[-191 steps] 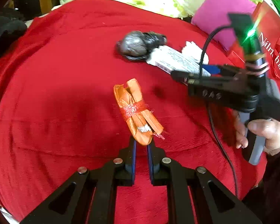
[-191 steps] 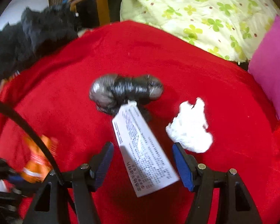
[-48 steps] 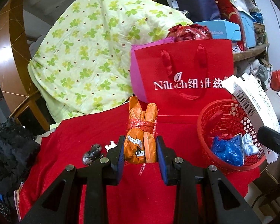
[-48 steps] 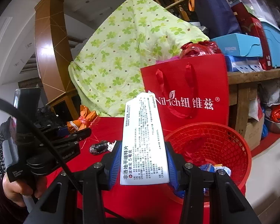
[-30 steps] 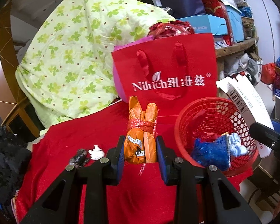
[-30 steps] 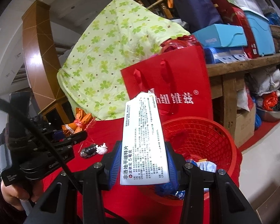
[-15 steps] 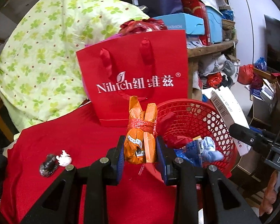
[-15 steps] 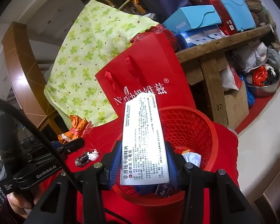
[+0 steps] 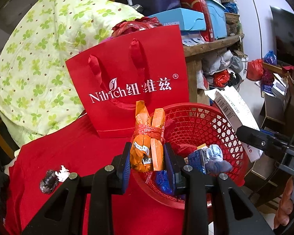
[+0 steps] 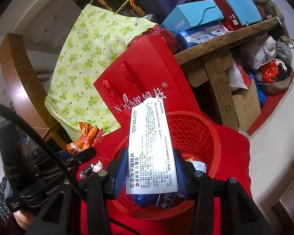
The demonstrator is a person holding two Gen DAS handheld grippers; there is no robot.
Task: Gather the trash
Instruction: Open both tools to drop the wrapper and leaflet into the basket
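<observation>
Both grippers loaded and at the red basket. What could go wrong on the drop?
1. The left gripper holds the orange wrapper bundle near the red basket's near rim; released here, it may land on the red cloth instead.
2. The white medicine box in the right gripper is long and upright; it could tip over the rim.
3. The basket appears to sit near the cloth's edge; a knock might push it off.
</observation>
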